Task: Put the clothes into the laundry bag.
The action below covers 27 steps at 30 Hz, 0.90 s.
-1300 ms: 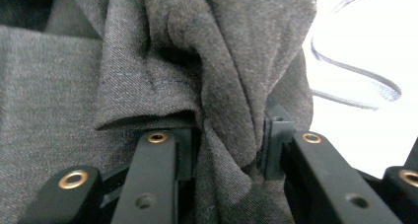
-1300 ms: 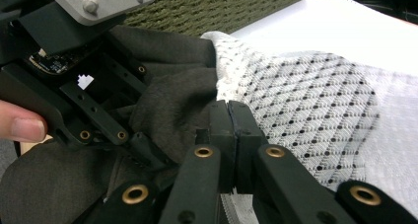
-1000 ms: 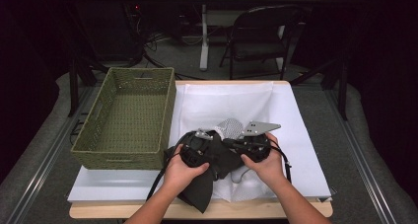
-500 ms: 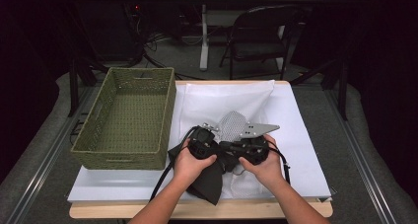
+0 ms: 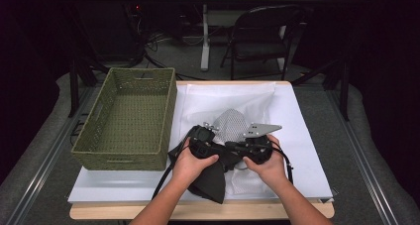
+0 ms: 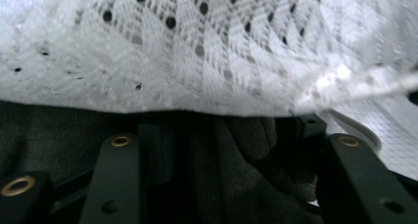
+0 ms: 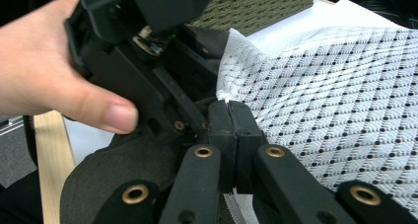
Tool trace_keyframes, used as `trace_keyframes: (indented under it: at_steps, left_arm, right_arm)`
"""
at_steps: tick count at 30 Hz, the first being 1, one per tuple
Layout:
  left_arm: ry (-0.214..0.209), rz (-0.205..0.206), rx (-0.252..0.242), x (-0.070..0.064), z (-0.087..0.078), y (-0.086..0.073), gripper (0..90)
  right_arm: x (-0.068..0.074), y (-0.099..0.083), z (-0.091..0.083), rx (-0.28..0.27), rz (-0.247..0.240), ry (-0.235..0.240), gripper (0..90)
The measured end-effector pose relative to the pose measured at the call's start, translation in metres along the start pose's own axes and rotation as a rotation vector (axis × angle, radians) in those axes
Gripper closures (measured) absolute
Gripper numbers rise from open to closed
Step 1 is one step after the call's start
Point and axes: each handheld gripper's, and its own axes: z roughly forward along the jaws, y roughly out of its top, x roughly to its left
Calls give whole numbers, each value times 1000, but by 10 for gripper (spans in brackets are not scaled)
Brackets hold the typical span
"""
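White mesh fabric is pinched at its edge between the pressed-together jaws of the right claw (image 7: 227, 110), which holds open the mouth of a mesh laundry bag (image 5: 233, 123) lying on the white-covered counter (image 5: 302, 136). Just beside it, the left claw (image 6: 226, 184) has its jaws spread, with a dark grey garment (image 6: 231, 174) bunched between them under the lifted mesh edge. From above, both hands meet at the near middle of the counter, and the garment's (image 5: 210, 180) dark tail hangs back toward the person, outside the bag. An olive woven basket (image 5: 131, 118) stands to the left, apart from the work.

The risks, as I judge them: the thin mesh could slip from the right claw's narrow pinch, closing the mouth. The spread left claw may not carry the garment in, so it bunches at the opening or snags the mesh.
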Motion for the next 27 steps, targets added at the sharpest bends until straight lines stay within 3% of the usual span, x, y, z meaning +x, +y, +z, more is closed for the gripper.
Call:
trace_keyframes:
  at_steps: [5,12,16,22,27]
  left_arm:
    - [-38,11,4,-2,-8,-1,446]
    - [-29,70,-36,-11,-34,-9,384]
    - [-30,88,-33,-13,-40,-18,344]
    - [-34,89,10,-8,-29,-31,329]
    - [12,98,51,-10,-16,-34,312]
  right_arm:
    - [-2,-1,1,0,-5,-22,900]
    - [-3,-2,0,-5,4,-21,900]
    - [-3,-1,0,-5,4,-21,900]
    - [-2,-2,1,-5,-1,-21,900]
    - [-2,-2,1,-4,0,-21,900]
